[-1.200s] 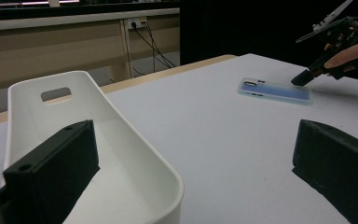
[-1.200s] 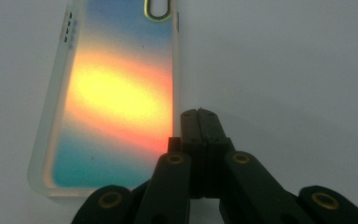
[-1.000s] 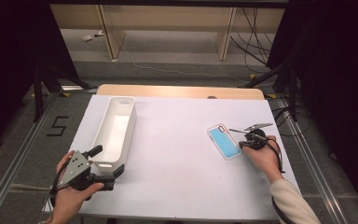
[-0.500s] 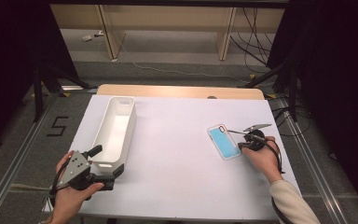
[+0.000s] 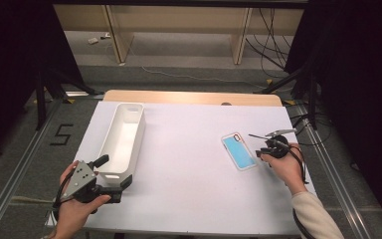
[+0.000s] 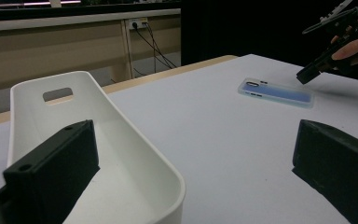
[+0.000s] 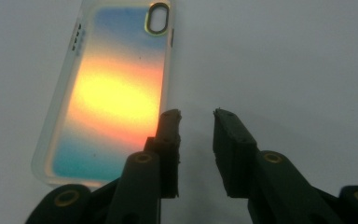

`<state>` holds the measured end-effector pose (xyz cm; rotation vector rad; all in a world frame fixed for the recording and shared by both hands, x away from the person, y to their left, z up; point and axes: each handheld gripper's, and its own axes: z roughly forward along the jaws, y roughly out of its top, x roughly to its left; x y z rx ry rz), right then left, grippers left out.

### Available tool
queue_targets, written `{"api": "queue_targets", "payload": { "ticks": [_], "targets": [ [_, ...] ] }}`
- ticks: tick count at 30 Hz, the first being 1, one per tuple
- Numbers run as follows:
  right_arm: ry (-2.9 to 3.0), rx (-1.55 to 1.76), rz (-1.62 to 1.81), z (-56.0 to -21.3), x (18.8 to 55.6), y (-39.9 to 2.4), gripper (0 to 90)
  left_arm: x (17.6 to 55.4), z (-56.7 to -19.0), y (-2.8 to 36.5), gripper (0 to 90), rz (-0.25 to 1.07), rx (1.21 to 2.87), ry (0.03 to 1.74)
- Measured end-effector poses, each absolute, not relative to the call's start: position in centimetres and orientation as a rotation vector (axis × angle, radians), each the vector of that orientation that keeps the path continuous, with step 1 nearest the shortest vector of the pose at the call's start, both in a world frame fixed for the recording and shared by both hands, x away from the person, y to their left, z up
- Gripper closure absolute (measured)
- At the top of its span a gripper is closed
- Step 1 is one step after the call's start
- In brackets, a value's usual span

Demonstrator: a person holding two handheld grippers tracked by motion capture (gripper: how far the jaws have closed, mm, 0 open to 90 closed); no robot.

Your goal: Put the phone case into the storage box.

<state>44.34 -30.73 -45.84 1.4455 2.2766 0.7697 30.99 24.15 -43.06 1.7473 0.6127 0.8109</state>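
- Right gripper: jaws have just been opening, now slightly apart with nothing between them; phone case unmoved, just beside its left jaw.
- Left gripper: unmoved, wide open, straddling the white bin's near end.

Glossy clear-plastic phone case — iridescent sheen. White bin looks smooth, matt plastic. Desk — matt white top, wooden far edge.

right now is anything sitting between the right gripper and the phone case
Nothing visible. The right gripper hangs at the long edge of the phone case, jaws just opened with nothing between them, over bare white table.
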Motion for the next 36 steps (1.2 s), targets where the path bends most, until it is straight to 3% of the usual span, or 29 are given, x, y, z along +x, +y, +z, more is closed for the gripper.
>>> {"api": "queue_targets", "payload": {
  "ticks": [3,12,24,36],
  "targets": [
    [2.257,1.516,0.783,-45.1,44.4,-30.3,55.1,31.0,-43.1,24.1,0.0,0.811,1.748,0.613],
    [2.355,1.502,0.728,-43.4,44.9,-29.4,42.5,31.0,-43.1,24.1,0.0,0.811,1.747,0.613],
    [2.468,1.534,0.568,-42.7,46.6,-27.6,43.1,31.0,-43.1,24.2,0.0,0.811,1.744,0.613],
    [2.511,1.585,0.462,-43.0,48.7,-26.6,50.7,31.1,-43.1,24.2,0.0,0.809,1.738,0.604]
  ]
}}
